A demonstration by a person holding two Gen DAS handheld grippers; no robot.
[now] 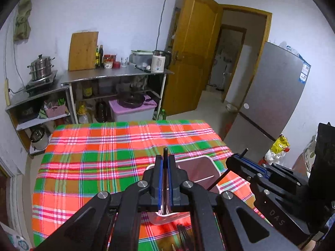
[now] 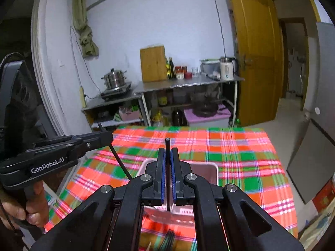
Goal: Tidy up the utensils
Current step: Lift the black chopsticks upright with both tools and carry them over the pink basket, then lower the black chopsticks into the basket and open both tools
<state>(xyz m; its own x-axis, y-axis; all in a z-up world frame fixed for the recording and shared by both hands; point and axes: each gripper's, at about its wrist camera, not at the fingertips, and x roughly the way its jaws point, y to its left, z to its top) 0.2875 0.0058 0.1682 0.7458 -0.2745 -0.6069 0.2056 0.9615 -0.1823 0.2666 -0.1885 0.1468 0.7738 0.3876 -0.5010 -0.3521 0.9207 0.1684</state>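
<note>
Left wrist view: the left gripper (image 1: 165, 163) has its jaws pressed together on a thin dark chopstick (image 1: 165, 153), whose tip stands up just past the fingertips. The gripper hangs over a pink bin (image 1: 206, 167) that stands on a plaid cloth (image 1: 104, 159). At the right, the right gripper (image 1: 237, 160) pinches a second dark chopstick (image 1: 217, 181), which slants down toward the bin's right rim. More dark utensils (image 1: 183, 236) lie on the cloth near the bottom edge, partly hidden by the gripper frame.

Right wrist view: the right gripper (image 2: 168, 156) is clamped on its chopstick (image 2: 167, 144), tip pointing up between the blue pads (image 2: 162, 177). The bin (image 2: 212, 170) sits directly below on the cloth (image 2: 240, 159). At the left, the left gripper (image 2: 104, 139), held by a hand (image 2: 25, 207), grips its chopstick (image 2: 120, 161), which slants down toward the bin's left rim. Dark utensils (image 2: 168, 240) lie on the cloth at the bottom edge.
</note>
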